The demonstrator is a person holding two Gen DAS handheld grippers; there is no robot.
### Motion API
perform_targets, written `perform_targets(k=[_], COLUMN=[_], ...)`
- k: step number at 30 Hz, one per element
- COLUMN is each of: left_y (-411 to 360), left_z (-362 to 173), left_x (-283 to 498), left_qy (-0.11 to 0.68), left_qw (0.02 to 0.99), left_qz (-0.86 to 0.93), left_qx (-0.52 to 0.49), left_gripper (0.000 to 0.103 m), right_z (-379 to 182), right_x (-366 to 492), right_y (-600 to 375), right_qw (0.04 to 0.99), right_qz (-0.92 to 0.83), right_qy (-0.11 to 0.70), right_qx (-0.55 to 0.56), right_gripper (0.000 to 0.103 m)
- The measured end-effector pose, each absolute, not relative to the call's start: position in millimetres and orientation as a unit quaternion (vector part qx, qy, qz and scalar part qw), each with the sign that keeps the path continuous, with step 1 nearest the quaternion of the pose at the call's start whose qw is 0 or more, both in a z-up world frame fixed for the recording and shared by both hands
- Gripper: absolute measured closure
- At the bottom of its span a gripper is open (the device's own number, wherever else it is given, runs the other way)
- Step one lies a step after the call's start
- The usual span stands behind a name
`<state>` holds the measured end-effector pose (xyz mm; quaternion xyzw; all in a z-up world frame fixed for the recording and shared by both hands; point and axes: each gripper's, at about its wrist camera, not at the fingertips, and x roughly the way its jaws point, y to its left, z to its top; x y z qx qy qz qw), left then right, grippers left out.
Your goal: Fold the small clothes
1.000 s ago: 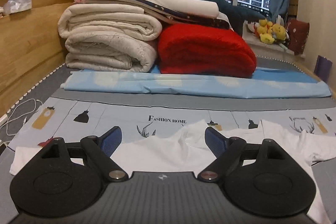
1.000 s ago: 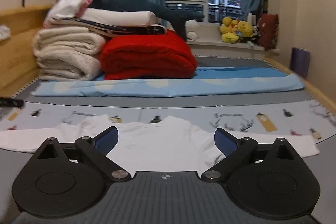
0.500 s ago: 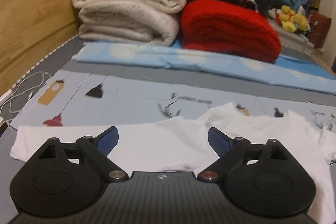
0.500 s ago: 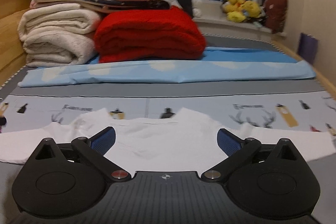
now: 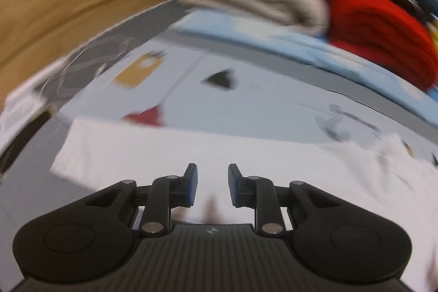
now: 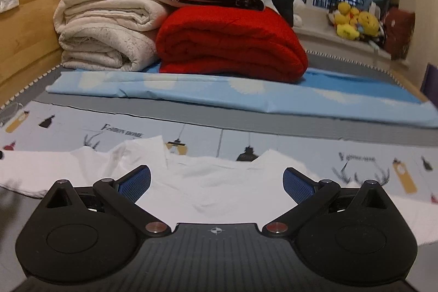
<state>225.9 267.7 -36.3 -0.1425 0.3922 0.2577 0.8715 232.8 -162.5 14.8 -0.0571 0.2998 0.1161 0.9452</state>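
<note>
Left gripper point(image 5: 210, 186): jaws just closing, narrow gap, nothing pinched yet; white shirt point(image 5: 246, 155) directly beneath, sleeve end at 10 o'clock. Right gripper point(image 6: 216, 184): spread wide, empty, over shirt's collar region at 12. Shirt's long axis runs 9-to-3 across printed sheet point(image 6: 273, 138). Left looks nearer fabric.

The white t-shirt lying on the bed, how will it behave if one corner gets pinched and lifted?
The white t-shirt is thin cloth, already wrinkled near its collar, so it will probably hang limp and drape rather than hold shape. It looks light, likely easy to lift. Lying on the printed sheet, it may drag and bunch.
</note>
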Motion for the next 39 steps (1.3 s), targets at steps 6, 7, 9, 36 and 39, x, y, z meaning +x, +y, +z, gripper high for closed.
perform_targets(k=[6, 7, 9, 36, 39], left_y=[346.3, 355.4, 368.5, 16.4, -14.8], left_z=[-72.2, -76.6, -82.1, 53.6, 37.5], left_x=[207.1, 204.1, 199.6, 293.3, 293.2], left_qy=[0.42, 0.424, 0.429, 0.324, 0.363], left_qw=[0.809, 0.798, 0.78, 0.927, 0.911], left_qz=[0.313, 0.323, 0.341, -0.064, -0.095], left_qx=[-0.268, -0.28, -0.302, -0.18, -0.172], left_gripper=[0.063, 0.061, 0.055, 0.077, 0.067], right_z=[7.4, 5.5, 1.3, -6.5, -6.8], right_x=[241.6, 242.8, 245.6, 246.5, 244.5], right_y=[-173.4, -175.2, -178.5, -229.2, -235.6], right_qw=[0.943, 0.943, 0.941, 0.93, 0.928], right_qz=[0.097, 0.095, 0.09, 0.039, 0.026], right_qy=[0.312, 0.315, 0.321, 0.364, 0.368], right_qx=[-0.058, -0.058, -0.06, 0.024, 0.044], right_gripper=[0.007, 0.01, 0.017, 0.067, 0.067])
